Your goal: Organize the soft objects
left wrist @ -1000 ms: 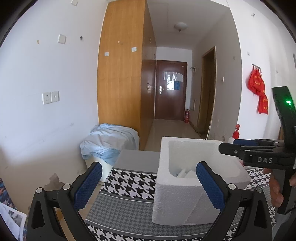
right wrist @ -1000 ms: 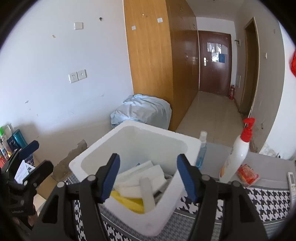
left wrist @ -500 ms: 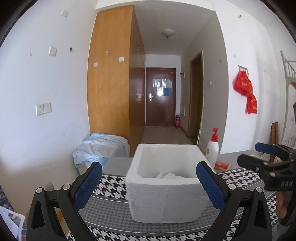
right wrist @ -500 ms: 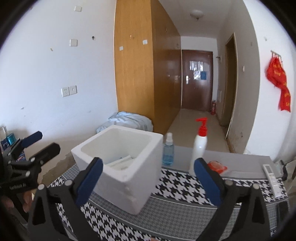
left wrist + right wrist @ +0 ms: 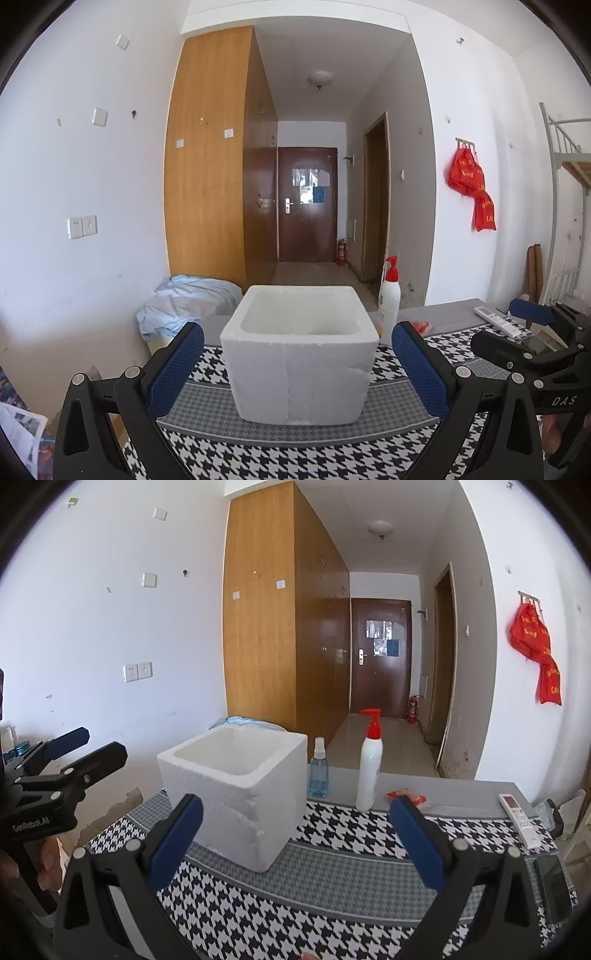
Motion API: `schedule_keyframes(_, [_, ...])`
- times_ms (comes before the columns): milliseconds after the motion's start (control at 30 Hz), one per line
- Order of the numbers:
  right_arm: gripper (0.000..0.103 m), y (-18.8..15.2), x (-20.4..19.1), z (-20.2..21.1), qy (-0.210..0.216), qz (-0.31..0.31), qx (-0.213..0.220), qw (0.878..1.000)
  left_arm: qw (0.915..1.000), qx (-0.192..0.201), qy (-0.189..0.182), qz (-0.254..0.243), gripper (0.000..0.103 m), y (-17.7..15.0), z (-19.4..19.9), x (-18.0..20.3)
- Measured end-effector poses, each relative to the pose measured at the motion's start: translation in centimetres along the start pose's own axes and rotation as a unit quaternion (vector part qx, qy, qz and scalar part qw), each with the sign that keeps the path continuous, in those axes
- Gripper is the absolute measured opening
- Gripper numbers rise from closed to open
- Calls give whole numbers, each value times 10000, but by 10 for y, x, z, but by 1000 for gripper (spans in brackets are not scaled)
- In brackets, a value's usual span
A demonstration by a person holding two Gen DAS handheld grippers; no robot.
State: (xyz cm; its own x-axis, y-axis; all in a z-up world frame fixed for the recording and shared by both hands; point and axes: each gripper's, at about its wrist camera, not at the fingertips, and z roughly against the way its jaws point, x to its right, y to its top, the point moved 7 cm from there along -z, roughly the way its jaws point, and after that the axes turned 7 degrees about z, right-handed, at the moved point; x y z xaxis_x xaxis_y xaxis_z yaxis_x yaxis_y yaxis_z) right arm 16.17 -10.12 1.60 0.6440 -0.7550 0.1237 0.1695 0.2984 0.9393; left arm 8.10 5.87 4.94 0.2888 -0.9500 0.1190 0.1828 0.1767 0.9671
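Observation:
A white foam box (image 5: 299, 373) stands on the houndstooth table cloth (image 5: 295, 454). In both views I see only its rim and inner walls; whatever lies inside is hidden. My left gripper (image 5: 297, 332) is level with the box and a little short of it, open, with nothing between its blue pads (image 5: 177, 369). My right gripper (image 5: 295, 805) is back from the box (image 5: 236, 797) and to its right, jaws wide open and empty. Each gripper shows in the other's view: the right gripper (image 5: 498, 325) at the right edge, the left gripper (image 5: 101, 744) at the left edge.
A white pump bottle (image 5: 369, 764), a blue spray bottle (image 5: 318, 771) and a red packet (image 5: 406, 797) stand behind the box. A remote (image 5: 517, 819) and a dark phone (image 5: 554, 886) lie at the table's right end. A bin draped in blue cloth (image 5: 188, 306) stands by the wall.
Both grippers have drawn back from the box. The right gripper was over the box with white and yellow pieces in view; its jaws have since spread wide, and the box's contents are now out of sight.

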Motion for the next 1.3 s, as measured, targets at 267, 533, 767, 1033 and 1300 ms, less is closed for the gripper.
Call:
schedule_keyframes(267, [102,-21,1,14,-151,-113,58,9998,9998,133,75,93,102,-17,17,-1])
schedule_keyframes(533, [102,-43,3,20,-270,-214,-59,9994,10000,44,30,40,102,-39,18,5])
schedule_keyframes(767, [102,-49,4,26,-278,-256,-69,9993,10000,46,69,-7,102,-45,20,8])
schedule_keyframes(1033, [102,-51,5,26,-298,-251,-109,9992,10000,-31,29,31,102,-49,17,9])
schedule_keyframes(1300, [102,-52,3,25,-264,-228,-137,9993,10000,-40,31,-3,102,-49,17,9])
